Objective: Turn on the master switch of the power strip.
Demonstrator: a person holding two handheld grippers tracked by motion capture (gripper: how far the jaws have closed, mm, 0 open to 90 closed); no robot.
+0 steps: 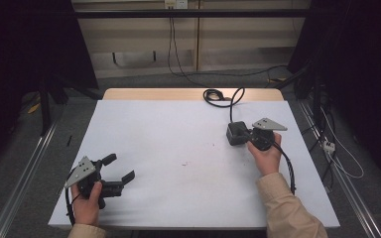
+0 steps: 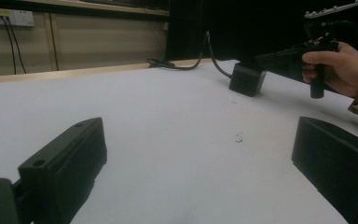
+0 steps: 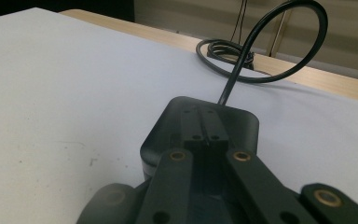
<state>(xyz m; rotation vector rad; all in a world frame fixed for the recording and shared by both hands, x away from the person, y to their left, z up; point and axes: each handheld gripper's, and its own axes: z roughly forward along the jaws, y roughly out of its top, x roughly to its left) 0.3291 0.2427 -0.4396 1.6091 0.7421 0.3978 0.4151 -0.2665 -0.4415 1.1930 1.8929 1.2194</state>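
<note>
Right gripper (image 1: 242,133): fingers (image 3: 204,126) clenched tight together, nothing between them, tips resting on top of small black rounded-square plastic box (image 1: 236,132) with black cable (image 1: 223,96). Box sits on the white-covered table (image 1: 178,148), right side toward the far edge; cable loops up from it and coils at the far wooden edge. Right hand (image 1: 265,153) grips the handle, gripper pointing left, about level.

Left gripper (image 1: 121,168): fingers (image 2: 65,163) released, spread wide, holding nothing, over bare table near front left corner. Left hand (image 1: 86,198) grips the handle, gripper aimed right and away.
</note>
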